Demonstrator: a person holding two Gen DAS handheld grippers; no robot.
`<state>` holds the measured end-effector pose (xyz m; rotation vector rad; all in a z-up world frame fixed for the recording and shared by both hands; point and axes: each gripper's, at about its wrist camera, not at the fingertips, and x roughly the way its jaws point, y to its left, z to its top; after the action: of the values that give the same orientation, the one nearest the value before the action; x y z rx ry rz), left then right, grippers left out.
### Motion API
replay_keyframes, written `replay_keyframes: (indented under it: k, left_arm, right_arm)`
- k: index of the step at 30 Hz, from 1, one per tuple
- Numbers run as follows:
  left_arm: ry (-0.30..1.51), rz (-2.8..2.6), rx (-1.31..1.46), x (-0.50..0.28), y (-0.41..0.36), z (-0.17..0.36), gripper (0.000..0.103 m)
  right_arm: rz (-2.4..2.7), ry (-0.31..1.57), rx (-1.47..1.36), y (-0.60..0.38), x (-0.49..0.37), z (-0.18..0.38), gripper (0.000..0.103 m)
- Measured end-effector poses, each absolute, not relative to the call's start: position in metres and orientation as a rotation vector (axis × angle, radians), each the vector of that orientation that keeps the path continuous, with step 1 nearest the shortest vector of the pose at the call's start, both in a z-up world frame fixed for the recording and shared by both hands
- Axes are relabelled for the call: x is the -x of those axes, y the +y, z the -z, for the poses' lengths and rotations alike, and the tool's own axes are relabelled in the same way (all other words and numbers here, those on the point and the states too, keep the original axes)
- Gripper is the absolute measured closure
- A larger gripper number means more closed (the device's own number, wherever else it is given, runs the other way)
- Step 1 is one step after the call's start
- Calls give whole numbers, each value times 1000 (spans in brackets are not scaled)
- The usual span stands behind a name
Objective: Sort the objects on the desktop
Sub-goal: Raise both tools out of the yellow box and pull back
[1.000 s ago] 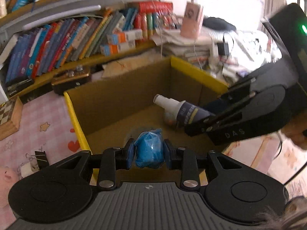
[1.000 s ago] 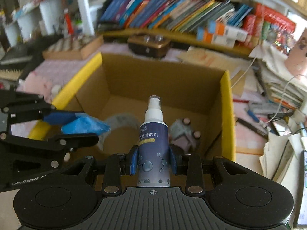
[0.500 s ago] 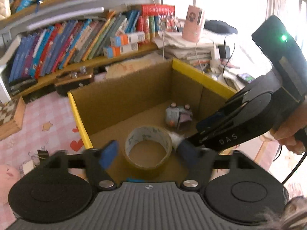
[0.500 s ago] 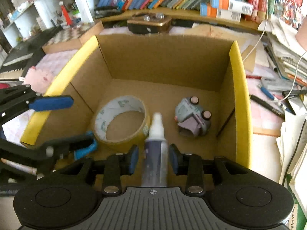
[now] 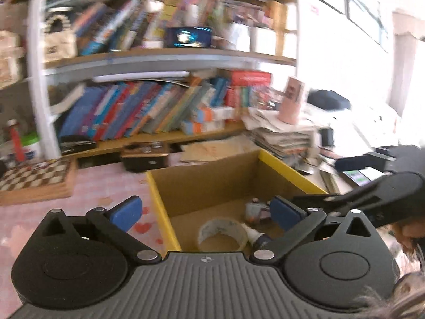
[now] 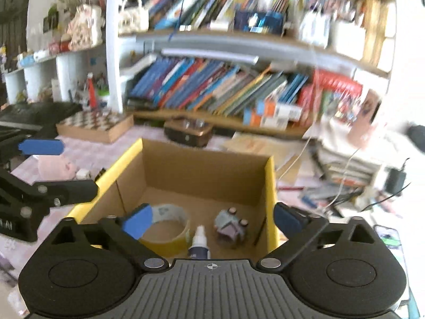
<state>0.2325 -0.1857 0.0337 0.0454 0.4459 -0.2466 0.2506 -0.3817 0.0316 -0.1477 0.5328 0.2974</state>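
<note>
- Cardboard box (image 6: 202, 170), yellow-edged, holds the spray bottle (image 6: 198, 244) lying near its front wall, beside the tape roll (image 6: 170, 226).
- Smooth plastic, probably light and slippery: grasp across the body, not the nozzle.
- Left gripper (image 5: 204, 210) and right gripper (image 6: 212, 219): jaws opening, nothing between.

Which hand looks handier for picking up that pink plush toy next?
Probably the left. The pink plush toy lies outside the yellow-rimmed cardboard box, right beside the left gripper, whose opening fingers hold nothing.

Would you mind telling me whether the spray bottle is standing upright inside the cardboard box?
No, the spray bottle lies on its side on the floor of the cardboard box, beside the tape roll.
</note>
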Motion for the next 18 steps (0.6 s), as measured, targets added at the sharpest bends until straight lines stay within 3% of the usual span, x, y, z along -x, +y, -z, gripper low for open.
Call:
replay_keyframes:
  k: [18]
  left_arm:
    - [460, 64, 155, -136, -129, -7, 0]
  right_arm:
    - [-109, 498, -74, -377, -162, -2, 0]
